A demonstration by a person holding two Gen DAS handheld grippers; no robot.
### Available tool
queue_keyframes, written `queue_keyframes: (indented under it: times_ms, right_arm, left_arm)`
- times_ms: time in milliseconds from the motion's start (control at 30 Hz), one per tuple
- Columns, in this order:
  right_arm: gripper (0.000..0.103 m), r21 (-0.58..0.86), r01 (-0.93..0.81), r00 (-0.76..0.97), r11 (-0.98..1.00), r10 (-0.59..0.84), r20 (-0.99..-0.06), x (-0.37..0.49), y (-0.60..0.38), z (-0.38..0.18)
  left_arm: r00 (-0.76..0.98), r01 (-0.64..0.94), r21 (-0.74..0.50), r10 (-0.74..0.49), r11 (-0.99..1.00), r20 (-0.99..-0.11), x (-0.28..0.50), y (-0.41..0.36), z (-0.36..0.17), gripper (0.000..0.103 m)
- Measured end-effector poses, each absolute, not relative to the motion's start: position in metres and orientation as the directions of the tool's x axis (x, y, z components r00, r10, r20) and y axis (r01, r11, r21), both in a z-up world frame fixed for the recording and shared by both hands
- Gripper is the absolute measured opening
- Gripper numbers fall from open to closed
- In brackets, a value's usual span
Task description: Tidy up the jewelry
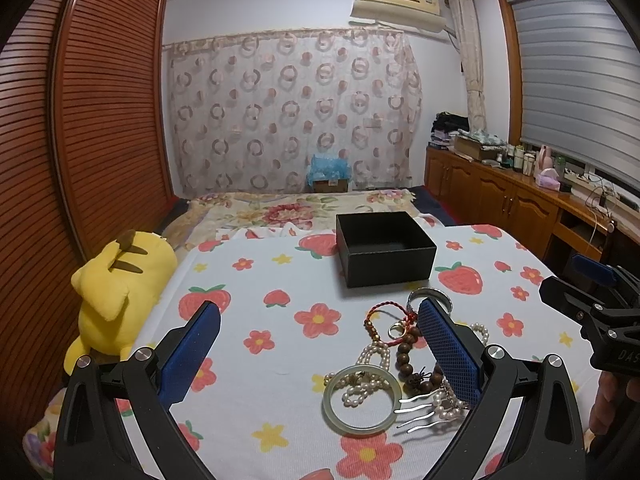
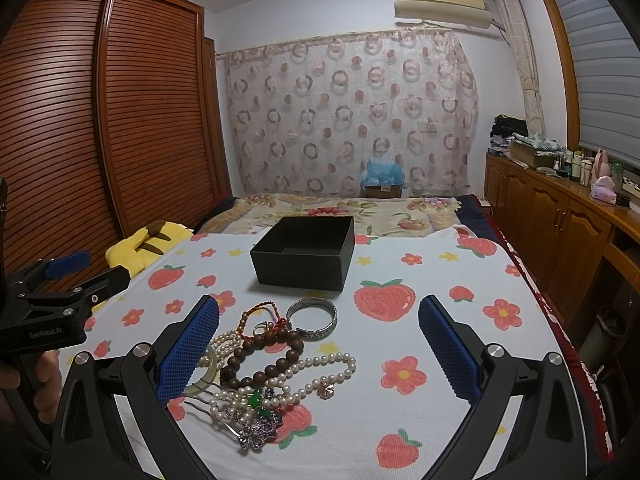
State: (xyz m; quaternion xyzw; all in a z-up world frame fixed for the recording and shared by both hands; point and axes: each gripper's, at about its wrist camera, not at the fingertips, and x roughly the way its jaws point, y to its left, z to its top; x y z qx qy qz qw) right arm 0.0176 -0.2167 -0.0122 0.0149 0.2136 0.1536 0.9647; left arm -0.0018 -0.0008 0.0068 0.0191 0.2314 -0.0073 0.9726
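A pile of jewelry lies on the strawberry-print cloth (image 1: 256, 288): a pale jade bangle (image 1: 334, 417), a wooden bead bracelet (image 2: 276, 350), pearl strands (image 2: 320, 368), a silver bangle (image 2: 312, 317), a red cord bracelet (image 1: 380, 316) and a comb hairpin (image 2: 256, 420). An open, empty black box (image 1: 384, 252) (image 2: 306, 254) stands just beyond the pile. My left gripper (image 1: 320, 344) is open above the cloth, its right finger over the pile. My right gripper (image 2: 320, 344) is open above the pile. Neither holds anything.
A yellow plush toy (image 1: 120, 292) lies at the bed's left edge beside the wooden wardrobe (image 1: 60, 140). A wooden cabinet (image 2: 560, 220) with bottles runs along the right. A floral quilt (image 2: 340, 208) lies beyond the box.
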Motion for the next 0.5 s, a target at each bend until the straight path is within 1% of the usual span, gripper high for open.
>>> queue_keyframes:
  times_ms: [500]
  right_arm:
    - [0.101,0.096,-0.289,0.863,0.953,0.302,-0.405,0.0174,-0.2169,-0.0120]
  left_arm:
    - [0.894,0.023,0.032,-0.006,0.999,-0.447,-0.0023,-0.0001,0.0055,0.096]
